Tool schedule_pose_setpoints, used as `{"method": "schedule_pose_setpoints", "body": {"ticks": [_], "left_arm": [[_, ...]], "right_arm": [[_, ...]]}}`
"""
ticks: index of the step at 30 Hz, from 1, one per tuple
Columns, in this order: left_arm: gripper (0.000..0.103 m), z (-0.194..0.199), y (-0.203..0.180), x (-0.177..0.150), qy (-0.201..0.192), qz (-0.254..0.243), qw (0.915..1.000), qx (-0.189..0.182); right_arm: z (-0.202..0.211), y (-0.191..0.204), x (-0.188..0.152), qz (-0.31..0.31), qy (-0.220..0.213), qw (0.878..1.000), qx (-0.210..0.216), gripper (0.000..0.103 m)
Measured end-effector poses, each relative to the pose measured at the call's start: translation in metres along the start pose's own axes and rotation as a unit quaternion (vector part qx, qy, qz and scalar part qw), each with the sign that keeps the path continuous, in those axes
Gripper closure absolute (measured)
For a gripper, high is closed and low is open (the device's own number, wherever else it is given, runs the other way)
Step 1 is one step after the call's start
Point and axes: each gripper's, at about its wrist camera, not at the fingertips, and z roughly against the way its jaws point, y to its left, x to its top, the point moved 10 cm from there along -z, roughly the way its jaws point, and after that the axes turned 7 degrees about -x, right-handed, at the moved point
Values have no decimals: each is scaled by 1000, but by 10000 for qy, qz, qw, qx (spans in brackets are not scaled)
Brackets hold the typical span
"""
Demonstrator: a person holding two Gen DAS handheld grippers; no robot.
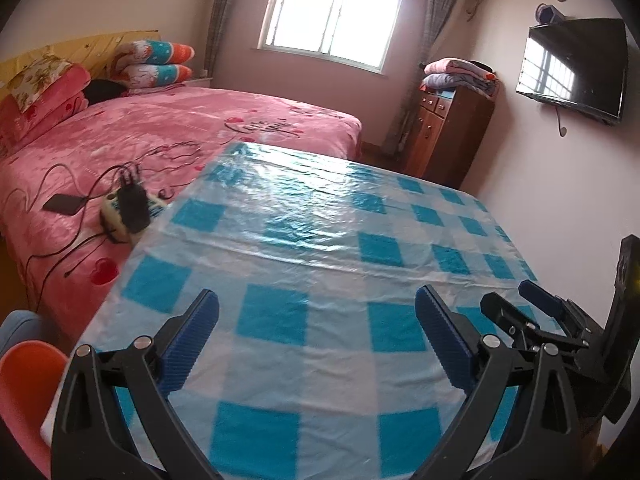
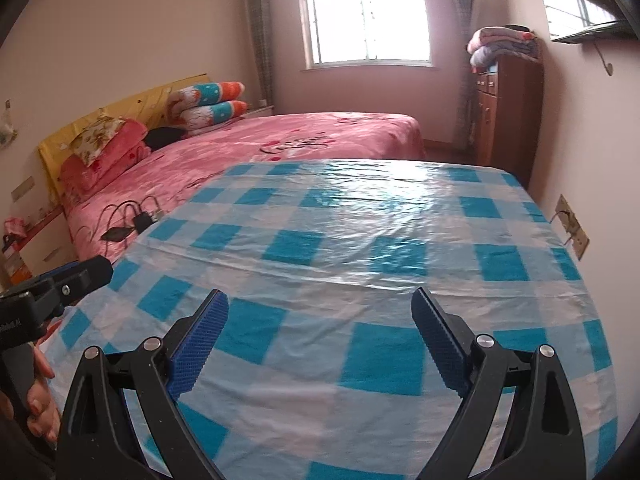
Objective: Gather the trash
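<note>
A: Any trash in either view?

B: I can't pick any out. The table [image 1: 320, 216] shows only its blue-and-white checked plastic cloth, glossy and wrinkled.

A: The grippers?

B: The left gripper [image 1: 316, 328] hangs over the near edge, jaws spread wide, holding nothing. The right gripper [image 2: 320, 332] is the same, wide apart and empty, just beside it.

A: Any writing?

B: White lettering on the left gripper's body in the right view, too cut off to read. The pink bed [image 1: 168, 128] cover has dark cursive script, illegible. A charger [image 1: 132, 204] lies there.
</note>
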Motion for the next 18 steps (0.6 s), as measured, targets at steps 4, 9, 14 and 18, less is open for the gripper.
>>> {"method": "schedule_pose_setpoints", "body": {"ticks": [4,9,14,18], "left_arm": [[4,-10,-17,5,-31,-101,9999,-34],[4,-24,-37,11,-58,-211,9998,-30],[4,-33,-53,16,-62,-319,9995,-14],[4,-41,-66,19,-32,-360,9993,-7]], "right_arm": [[0,-19,2,-97,-59,9998,-150,11],[1,-40,4,-200,-116,9992,-320,11],[3,-58,5,-276,-179,9984,-466,11],[5,-70,6,-327,-230,9977,-554,11]]}}
